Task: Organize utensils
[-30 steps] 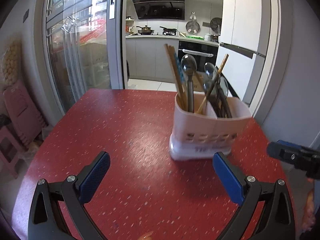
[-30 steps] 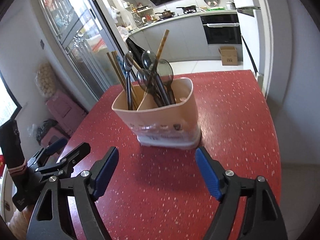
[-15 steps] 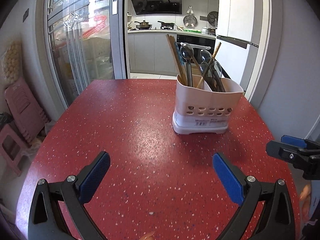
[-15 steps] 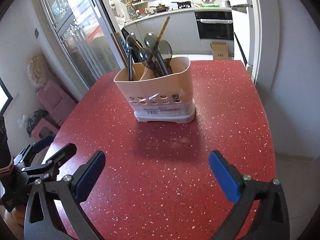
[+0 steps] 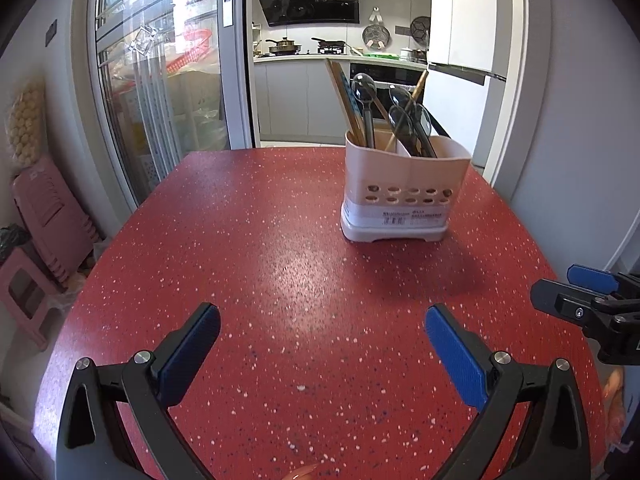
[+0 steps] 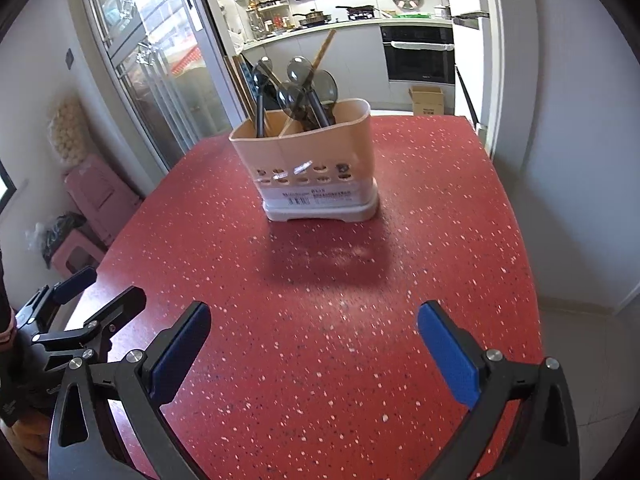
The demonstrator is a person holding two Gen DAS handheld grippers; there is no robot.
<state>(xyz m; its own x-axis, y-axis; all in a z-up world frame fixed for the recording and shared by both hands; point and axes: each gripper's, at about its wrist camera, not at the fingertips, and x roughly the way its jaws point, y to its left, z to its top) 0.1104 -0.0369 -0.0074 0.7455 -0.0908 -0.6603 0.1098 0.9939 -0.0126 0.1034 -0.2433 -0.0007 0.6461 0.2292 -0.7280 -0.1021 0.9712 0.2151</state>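
Left gripper (image 5: 322, 330) and right gripper (image 6: 314, 332), each with black arms and flat blue ribbed pads, both with jaws spread wide and nothing between them; the right gripper's jaws have just been opening. Both hang above a glossy red surface (image 5: 280, 240) speckled with white. Ahead of the left gripper and slightly to its right, well apart from it, stands the utensil holder (image 5: 404, 196): a cream plastic tub, rounded-rectangular, with two rows of oval holes, a barcode label and a paler footed base. From the right gripper it lies straight ahead (image 6: 312, 172). A partition splits it into compartments. Metal spoons (image 5: 364, 92) with dark handles stand bowl-up, long axes near vertical, those in the compartment farther to the right leaning. Wooden chopsticks (image 5: 344, 100) rise steeply in the compartment nearer the left gripper's side; one chopstick (image 5: 416, 88) slants across toward the right.
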